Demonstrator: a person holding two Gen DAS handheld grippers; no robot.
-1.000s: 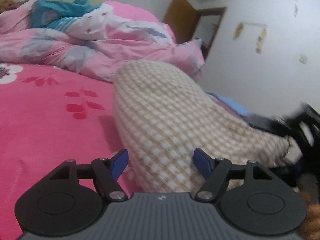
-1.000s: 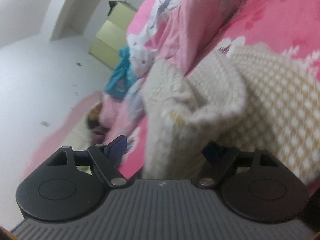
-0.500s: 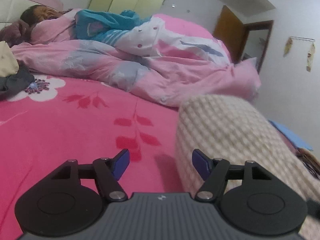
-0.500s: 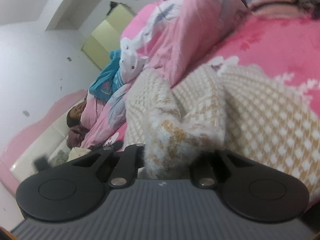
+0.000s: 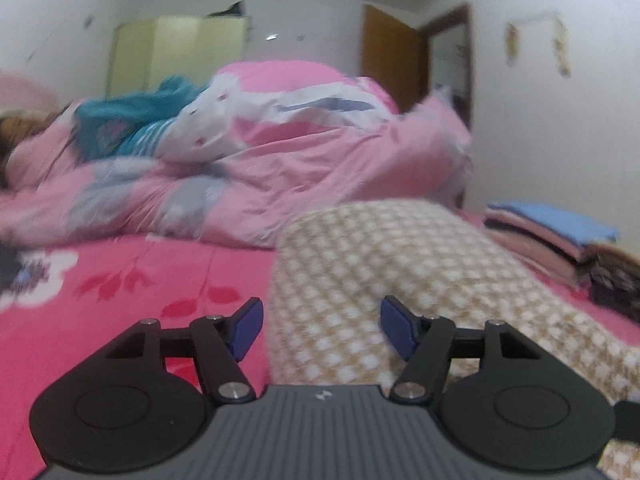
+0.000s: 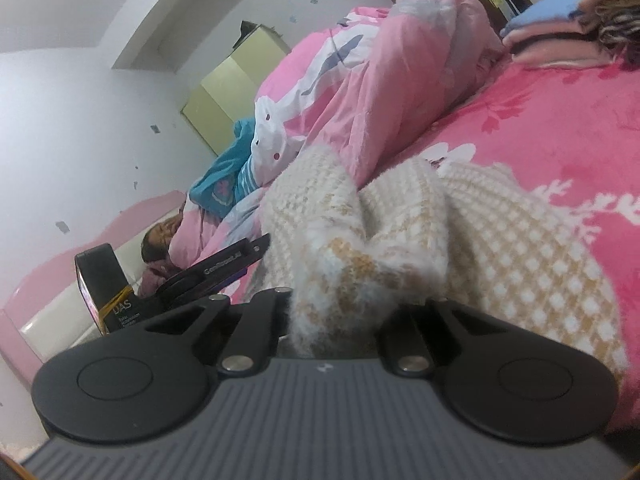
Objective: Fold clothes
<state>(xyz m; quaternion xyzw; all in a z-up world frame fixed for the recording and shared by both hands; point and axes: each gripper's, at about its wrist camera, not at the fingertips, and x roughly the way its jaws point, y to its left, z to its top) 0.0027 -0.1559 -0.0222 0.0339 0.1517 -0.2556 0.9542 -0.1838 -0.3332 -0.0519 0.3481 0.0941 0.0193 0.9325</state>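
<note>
A beige-and-white checked knit garment [image 5: 400, 264] lies on the pink floral bedsheet [image 5: 120, 280]. In the left wrist view it runs as a long band from the near right corner up toward the middle of the bed, its far end rounded and stopping just short of the rumpled pink quilt [image 5: 300, 168]. Which end is collar or hem I cannot tell.

The left gripper [image 5: 320, 330] hovers over the near part of that band with its blue fingers [image 5: 246, 328] apart; they have just been closing a little. The knit fabric shows between them, but the pads do not press on it.

The right gripper [image 6: 340, 316] has just snapped together and is clamped on a bunched fold of the same garment [image 6: 348, 272]; the fuzzy fabric swells up out of the jaws and hides the pads. From there the knit spreads to the right across the sheet.

At the far right of the bed sits a stack of folded clothes [image 5: 552, 236], blue on top, pink below, with a dark patterned piece beside it. A teal garment [image 5: 132, 120] lies on the quilt at the far left. A person [image 6: 160, 240] lies under the quilt by the headboard. No containers are visible.
</note>
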